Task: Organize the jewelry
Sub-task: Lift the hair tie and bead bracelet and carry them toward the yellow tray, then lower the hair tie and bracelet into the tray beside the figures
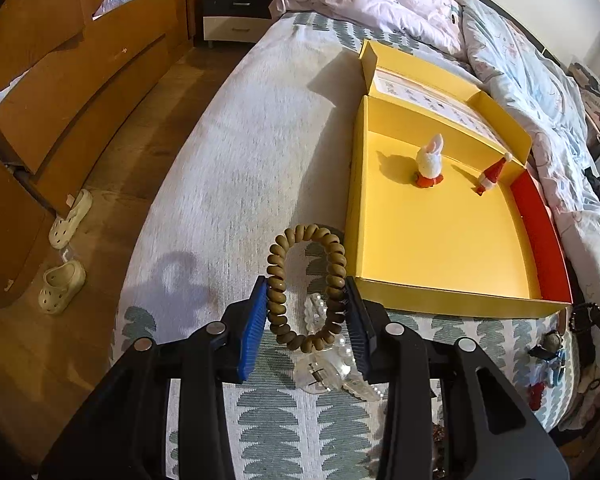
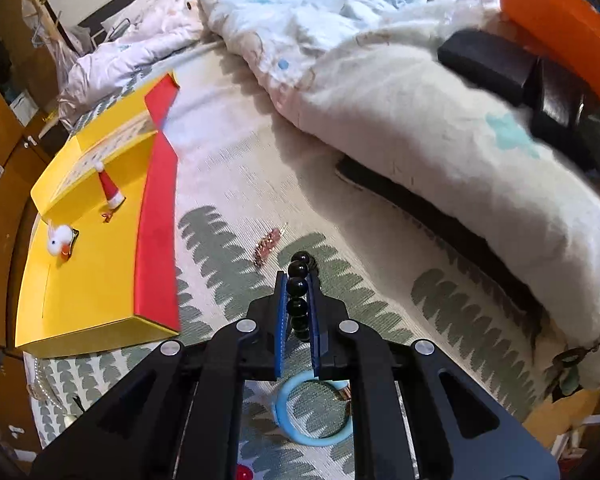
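yellow box (image 1: 440,240), printed insert (image 1: 432,100) txt unreadable

Both wrist cams look steeply down, close over the bed (image 1: 228,152); left faces headward, right across; both share the yellow box (image 1: 440,240).
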A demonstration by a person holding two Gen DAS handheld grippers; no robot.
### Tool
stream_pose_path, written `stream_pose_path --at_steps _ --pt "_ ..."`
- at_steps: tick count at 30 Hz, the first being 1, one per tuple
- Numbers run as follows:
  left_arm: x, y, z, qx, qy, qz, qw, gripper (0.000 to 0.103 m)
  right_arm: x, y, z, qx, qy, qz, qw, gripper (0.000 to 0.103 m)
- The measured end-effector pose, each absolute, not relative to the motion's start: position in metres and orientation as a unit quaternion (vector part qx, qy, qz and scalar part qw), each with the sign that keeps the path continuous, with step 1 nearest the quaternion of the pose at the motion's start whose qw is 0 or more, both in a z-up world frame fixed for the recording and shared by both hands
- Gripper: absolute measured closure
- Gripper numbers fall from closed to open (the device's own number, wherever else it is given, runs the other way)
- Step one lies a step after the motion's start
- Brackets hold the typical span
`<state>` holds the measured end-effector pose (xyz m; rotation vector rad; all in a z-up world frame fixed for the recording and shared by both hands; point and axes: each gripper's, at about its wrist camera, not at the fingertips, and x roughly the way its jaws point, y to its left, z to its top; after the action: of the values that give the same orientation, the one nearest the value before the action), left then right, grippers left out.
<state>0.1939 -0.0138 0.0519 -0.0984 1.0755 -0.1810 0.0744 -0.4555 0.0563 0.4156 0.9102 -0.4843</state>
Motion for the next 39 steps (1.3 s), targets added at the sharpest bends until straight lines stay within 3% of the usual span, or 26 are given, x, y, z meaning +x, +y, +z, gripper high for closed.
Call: stream_pose_path --at_steps 14,22,39 --pt "0.194 -0.066 0.091 -0.031 0.489 -0.142 0.86 0.065 0.109 -0.395 0.117 0.159 0.392 -0.158 0.892 0.093" --pt "0.219 -0.105 0.083 -0.029 0.515 -0.164 0.841 0.065 0.163 -0.341 0.139 0.14 0.39 -0.078 0.907 0.093" --pt "0.285 -0.157 0.018 -0.006 0.588 -0.148 0.795 0.065 0.266 -0.326 0.055 0.134 0.475 -0.057 0.868 0.092"
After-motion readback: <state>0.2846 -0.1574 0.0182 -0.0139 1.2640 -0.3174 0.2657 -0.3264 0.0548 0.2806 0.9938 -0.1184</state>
